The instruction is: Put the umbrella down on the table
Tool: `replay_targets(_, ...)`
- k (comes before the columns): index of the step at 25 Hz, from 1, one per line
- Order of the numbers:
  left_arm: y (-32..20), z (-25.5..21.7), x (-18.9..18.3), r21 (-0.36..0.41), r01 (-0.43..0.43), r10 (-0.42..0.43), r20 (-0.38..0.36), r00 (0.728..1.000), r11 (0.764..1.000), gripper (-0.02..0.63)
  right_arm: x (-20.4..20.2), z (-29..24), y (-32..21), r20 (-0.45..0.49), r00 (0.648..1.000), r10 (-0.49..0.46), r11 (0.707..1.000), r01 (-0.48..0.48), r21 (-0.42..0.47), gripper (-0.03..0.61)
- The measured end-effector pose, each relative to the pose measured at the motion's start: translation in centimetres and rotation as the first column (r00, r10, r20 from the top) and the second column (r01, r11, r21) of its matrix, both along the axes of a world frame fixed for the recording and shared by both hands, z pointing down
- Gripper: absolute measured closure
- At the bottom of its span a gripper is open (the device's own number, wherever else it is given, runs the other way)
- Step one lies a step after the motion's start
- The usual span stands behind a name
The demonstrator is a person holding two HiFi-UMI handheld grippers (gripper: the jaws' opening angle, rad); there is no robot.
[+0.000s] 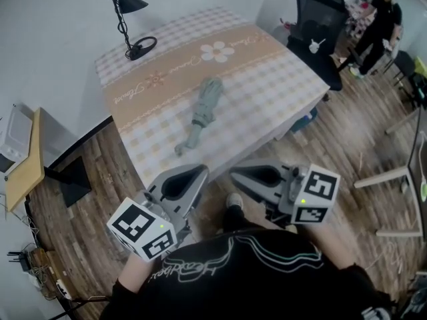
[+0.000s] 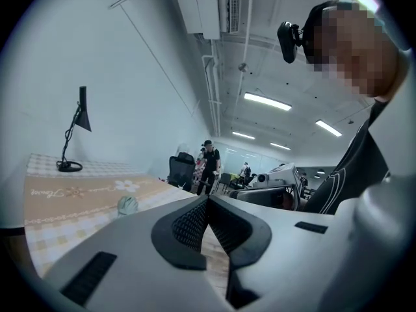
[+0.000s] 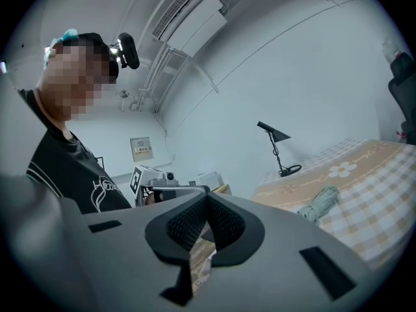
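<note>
Umbrella (image 1: 203,112) lies folded on the table (image 1: 273,85), well apart from our grippers. Our left gripper (image 1: 200,172) and right gripper (image 1: 235,175) are both closed on nothing. We judge it light, with soft cloth; the stiff handle (image 1: 181,149) grips best.

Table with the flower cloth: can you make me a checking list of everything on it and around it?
Surface: table, checked flower cloth.
Job's things: folded umbrella lying flat on the table.
Clutter: black desk lamp at the far corner.
Grippers: left gripper and right gripper shut, empty, short of the table.
Cables: cables on the floor, left.
Surroundings: office chair, a person beyond.
</note>
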State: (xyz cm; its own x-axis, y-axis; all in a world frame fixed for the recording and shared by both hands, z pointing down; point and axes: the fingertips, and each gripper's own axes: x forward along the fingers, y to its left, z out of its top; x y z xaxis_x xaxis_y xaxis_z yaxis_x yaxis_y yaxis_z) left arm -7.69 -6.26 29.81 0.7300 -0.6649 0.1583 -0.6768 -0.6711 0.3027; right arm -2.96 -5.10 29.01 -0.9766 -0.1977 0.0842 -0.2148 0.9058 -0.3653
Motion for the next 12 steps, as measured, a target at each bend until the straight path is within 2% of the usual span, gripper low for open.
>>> replay_targets(5,0.72,0.13,0.59,0.014,-0.033,0.033,0.035,0.999,0.999,0.617,0.36,-0.07,0.45,-0.004,1.0,0.009,1.0,-0.009,0.001,0.568)
replay_targets(10,0.86,-0.31,0.58,0.012,-0.029,0.029,-0.004,1.0,1.0,0.615,0.53,-0.32,0.74,-0.002,1.0,0.009,1.0,-0.009,0.003,0.568)
replay_targets(12,0.93,-0.36,0.56,0.018,-0.022,0.022,0.005,1.0,1.0,0.615,0.57,-0.42,0.88,0.0,1.0,0.011,1.0,-0.011,0.007,0.568)
